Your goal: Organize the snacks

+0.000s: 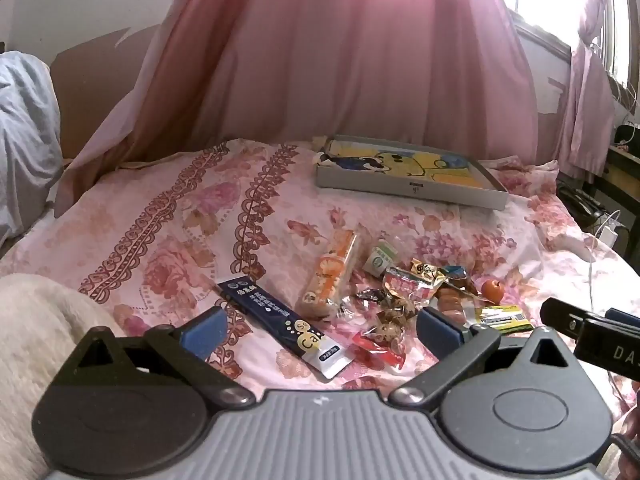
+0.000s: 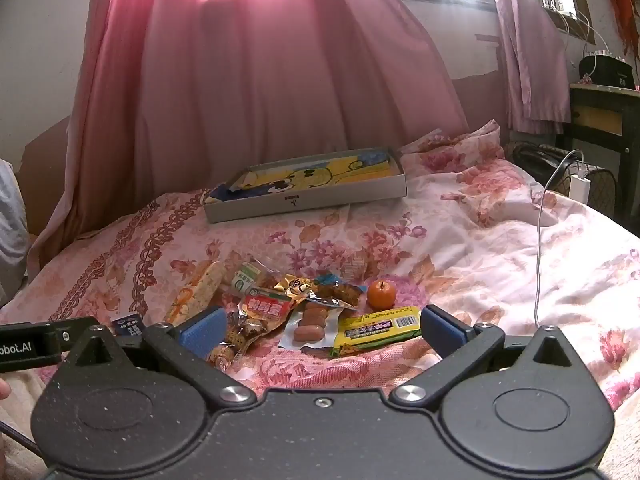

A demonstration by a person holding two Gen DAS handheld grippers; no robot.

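Left gripper (image 1: 320, 330): bottom centre, fingers wide apart, empty | Right gripper (image 2: 322, 330): bottom centre, fingers wide apart, empty | Snack pile (image 1: 384, 292): centre frame on floral bedspread (image 1: 160, 216), beyond both grippers; includes dark blue sachet (image 1: 280, 322), small orange (image 2: 381, 294), yellow-green packet (image 2: 378, 330) | Shallow grey box (image 1: 408, 172): above centre, apart from pile.

The snacks lie flat in a loose pile on the bed, ahead of both claws. A dark blue sachet (image 1: 282, 322) lies diagonally between the fingers of the left claw (image 1: 322, 330). An orange-patterned cracker pack (image 1: 330, 276) lies beyond it. A yellow-green bar (image 2: 378, 330) and a clear sausage pack (image 2: 310, 324) lie between the fingers of the right claw (image 2: 322, 330). A small orange fruit (image 2: 381, 294) sits upright just beyond the bar. The shallow grey box (image 2: 306, 192), open, lies well beyond the pile.
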